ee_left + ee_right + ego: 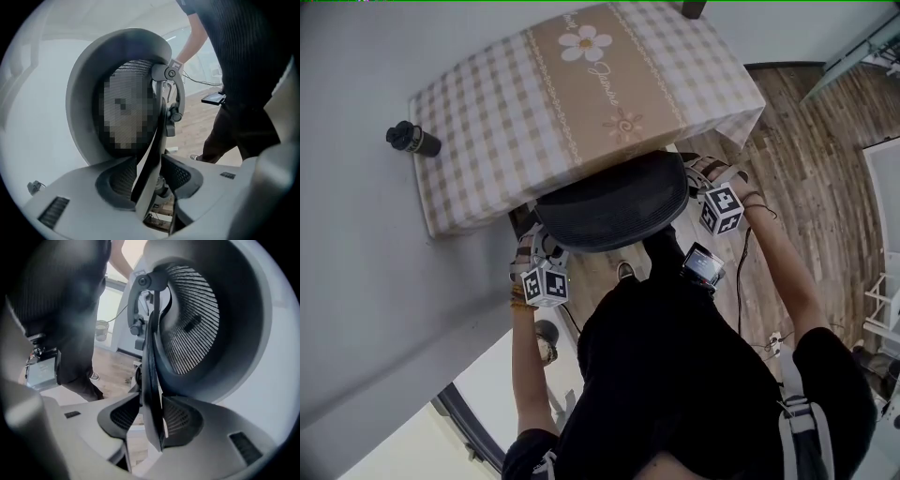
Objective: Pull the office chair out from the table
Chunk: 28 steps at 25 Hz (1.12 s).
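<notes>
Mesh backrest of the office chair stands right at the near edge of the table, which wears a checked cloth. At the backrest's left side sits the left hand-held gripper, and at its right side the right hand-held gripper. In each gripper view the thin rim of the backrest runs up between the two jaws, which stand apart. The rim lies close against one pad with a visible gap at the other, so neither gripper clamps it. Both forearms reach forward from the person's body, one down either side of the chair. The wrists are angled so the grippers point downward and inward at the backrest, marker cubes facing up.
</notes>
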Motion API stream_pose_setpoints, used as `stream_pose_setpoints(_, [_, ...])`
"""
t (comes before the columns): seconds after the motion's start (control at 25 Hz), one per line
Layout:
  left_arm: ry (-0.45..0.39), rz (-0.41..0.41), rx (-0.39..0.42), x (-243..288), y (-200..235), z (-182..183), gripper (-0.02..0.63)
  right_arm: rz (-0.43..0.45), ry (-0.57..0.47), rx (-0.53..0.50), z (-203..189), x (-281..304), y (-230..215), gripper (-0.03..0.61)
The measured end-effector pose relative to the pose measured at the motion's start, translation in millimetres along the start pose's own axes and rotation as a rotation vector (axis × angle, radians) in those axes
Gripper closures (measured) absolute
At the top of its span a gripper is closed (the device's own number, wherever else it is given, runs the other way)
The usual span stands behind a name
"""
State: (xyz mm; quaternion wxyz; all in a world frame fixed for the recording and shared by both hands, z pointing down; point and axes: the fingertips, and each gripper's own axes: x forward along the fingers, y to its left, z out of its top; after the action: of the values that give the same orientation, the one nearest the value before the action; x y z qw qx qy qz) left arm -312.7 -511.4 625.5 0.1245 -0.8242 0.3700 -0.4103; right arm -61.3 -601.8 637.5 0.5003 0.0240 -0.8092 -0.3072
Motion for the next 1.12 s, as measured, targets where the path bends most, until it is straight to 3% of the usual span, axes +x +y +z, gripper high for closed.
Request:
stream_pose_setpoints(0.32, [0.058, -0.019, 0.091, 6.5, -2.7, -5.9, 0.448, -0.028, 0.064, -0.029, -6.8, 4.3, -1.3, 0.443])
stream_pose_setpoints(0.6, [0.065, -0.069, 0.052, 9.8, -3.2, -6.8, 0.466, -0.025, 0.079, 0.011, -7.8, 6.1, -1.4, 0.446])
stream_pose_setpoints(1.12, [0.092, -0.142, -0.01, 8.9, -8.9, -12.0, 0.474, 0.062, 0.134, 0.088, -4.6, 5.4, 5.3, 0.454])
